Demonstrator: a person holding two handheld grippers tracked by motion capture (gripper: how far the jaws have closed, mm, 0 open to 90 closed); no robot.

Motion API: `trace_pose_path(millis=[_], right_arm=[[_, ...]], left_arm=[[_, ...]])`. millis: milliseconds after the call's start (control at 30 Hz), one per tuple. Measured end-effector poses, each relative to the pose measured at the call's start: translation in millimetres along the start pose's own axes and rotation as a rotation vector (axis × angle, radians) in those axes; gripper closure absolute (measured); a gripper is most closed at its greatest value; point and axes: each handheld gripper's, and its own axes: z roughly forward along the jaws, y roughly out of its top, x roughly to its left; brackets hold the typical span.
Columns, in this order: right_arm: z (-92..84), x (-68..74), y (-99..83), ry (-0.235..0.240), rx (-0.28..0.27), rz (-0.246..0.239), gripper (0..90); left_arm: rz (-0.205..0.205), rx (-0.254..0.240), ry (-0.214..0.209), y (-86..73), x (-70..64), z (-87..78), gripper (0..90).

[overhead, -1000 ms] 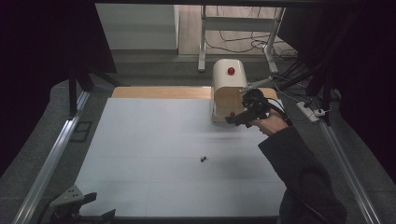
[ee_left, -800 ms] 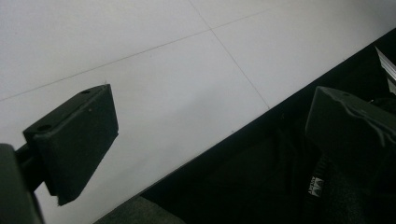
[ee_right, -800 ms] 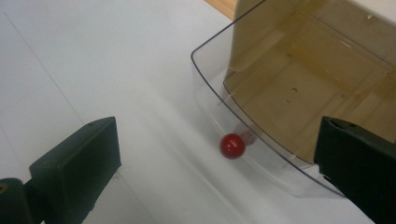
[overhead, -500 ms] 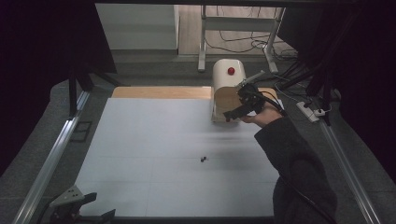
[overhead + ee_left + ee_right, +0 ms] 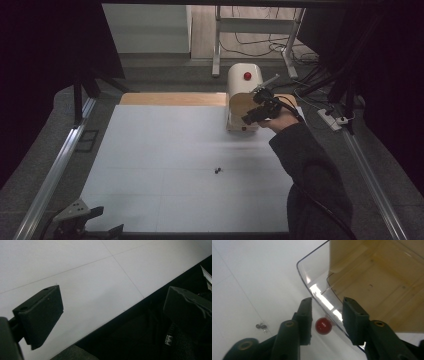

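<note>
Moved: right claw [image 5: 261,111] has slid a little up and left in the high view, from the box's right edge onto its front; its jaws have just been closing, with the red knob [image 5: 323,325] between them.

High view
- Counter [image 5: 165,165]: white sheet across the middle of the frame, wooden strip along its far edge.
- Box [image 5: 243,97]: cream, upper centre-right, at the counter's far edge, with a red dot on top and a tan front.
- Right claw: over the box's front, held by a hand whose dark sleeve [image 5: 312,185] comes up from the lower right.
- Small dark bits [image 5: 218,170]: on the sheet, centre, well apart from the box.
- Left claw [image 5: 80,222]: lower left corner, at the counter's near edge, well apart from everything else.

Left gripper view
- Left claw [image 5: 112,312]: jaws wide apart, nothing between them; one over the white sheet, the other over the dark space beyond the counter's edge.

Right gripper view
- Right claw [image 5: 327,317]: jaws partly closed either side of the knob, gaps showing on both sides, pads not pressing it.
- Knob: lower centre, just at the edge of a clear curved lid [image 5: 317,287].
- Lid: runs from upper centre to lower right, wooden inside behind it.
- Dark bits [image 5: 261,326]: lower left on the sheet.
</note>
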Motion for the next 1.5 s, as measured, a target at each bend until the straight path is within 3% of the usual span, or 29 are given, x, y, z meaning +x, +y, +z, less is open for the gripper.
trace_pose_path(millis=[133, 667, 1167, 1500], right_arm=[[1.7, 2.6, 2.3, 0.013, 0.027, -0.037, 66.6], [-1.9, 8.3, -4.5, 0.041, 0.045, -0.084, 72.2], [-13.0, 14.4, -12.9, 0.046, 0.001, -0.087, 77.3], [7.9, 20.5, -7.3, 0.043, 0.044, -0.112, 72.5]], left_arm=[[0.001, 0.001, 0.001, 0.0, -0.1, 0.0, 2.8], [0.001, 0.002, 0.002, -0.1, -0.3, 0.0, 2.9], [0.002, 0.006, 0.004, 0.3, -0.6, 0.3, 2.9], [0.003, 0.005, 0.004, 0.0, -0.5, 0.1, 3.0]])
